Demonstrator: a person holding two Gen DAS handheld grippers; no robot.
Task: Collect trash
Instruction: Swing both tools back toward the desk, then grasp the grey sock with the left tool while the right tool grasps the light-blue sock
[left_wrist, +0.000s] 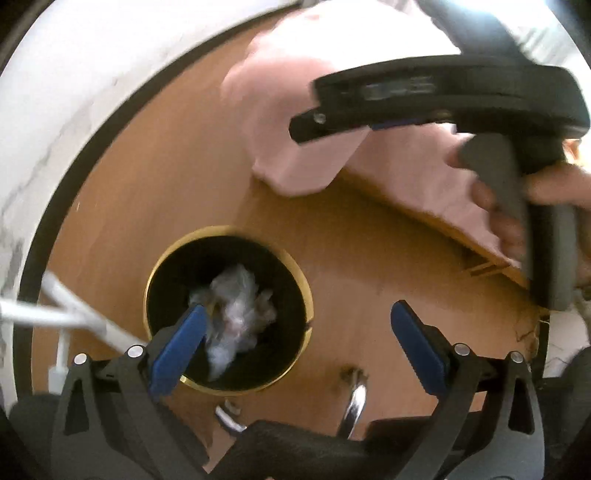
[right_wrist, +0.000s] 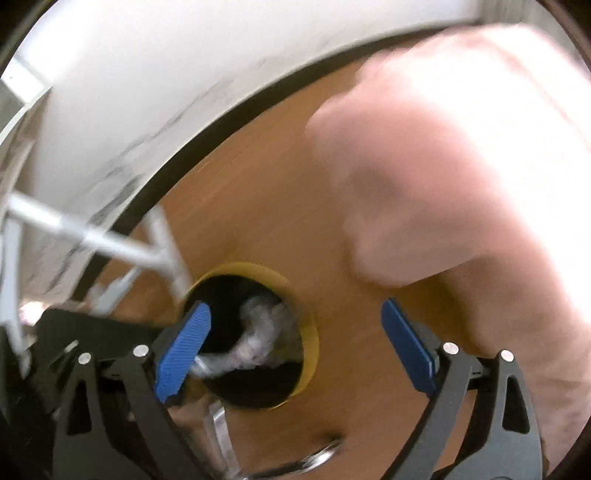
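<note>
Both tools, left (left_wrist: 295, 345) and right (right_wrist: 297, 349), stand apart and empty above the round black gold-rimmed bin (left_wrist: 166, 258) holding crumpled white trash (left_wrist: 236, 314); we judge the drop complete and withdraw next.

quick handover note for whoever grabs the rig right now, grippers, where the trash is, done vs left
Left gripper: open, nothing between the pads.
Right gripper: open, also empty.
Both point down over the black bin with the gold rim on the wood floor.
Crumpled whitish trash lies inside the bin.
Done: that trash is in.
Left: no other trash shows in these views; look around for more.
</note>
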